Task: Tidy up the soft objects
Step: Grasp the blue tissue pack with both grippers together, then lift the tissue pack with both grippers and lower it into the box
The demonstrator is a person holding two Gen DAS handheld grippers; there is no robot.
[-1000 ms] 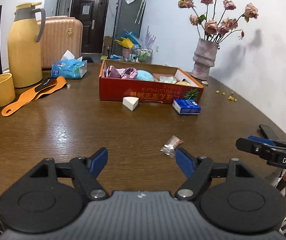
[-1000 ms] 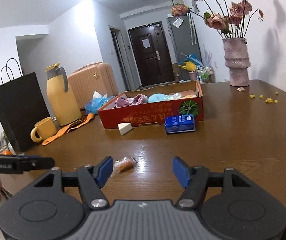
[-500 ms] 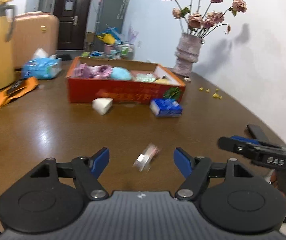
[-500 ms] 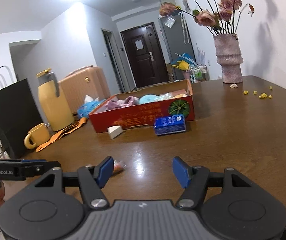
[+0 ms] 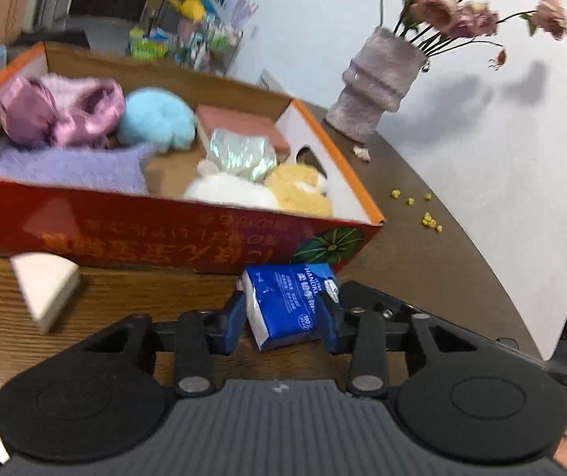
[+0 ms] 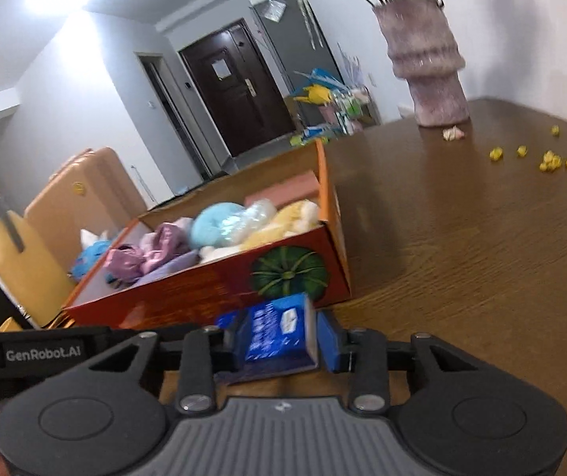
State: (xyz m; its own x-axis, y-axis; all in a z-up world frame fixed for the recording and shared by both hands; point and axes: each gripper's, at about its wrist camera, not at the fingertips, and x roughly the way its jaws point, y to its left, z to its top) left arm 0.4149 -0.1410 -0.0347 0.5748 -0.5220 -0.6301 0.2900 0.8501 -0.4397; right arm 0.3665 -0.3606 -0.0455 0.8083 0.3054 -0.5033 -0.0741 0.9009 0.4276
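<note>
A blue tissue pack lies on the brown table just in front of the red cardboard box. My left gripper has its blue pads against both sides of the pack. My right gripper also has the same pack between its pads. The box holds several soft things: purple cloth, a blue plush, white and yellow plush. A white sponge wedge lies on the table at the left.
A grey vase of dried flowers stands at the back right with yellow crumbs near it. A yellow thermos and a suitcase are at the left. The left gripper's body crosses the right wrist view.
Both grippers have moved forward to the box and closed on the blue tissue pack; earlier they were open and empty near the table's front, by a small wrapped item.
</note>
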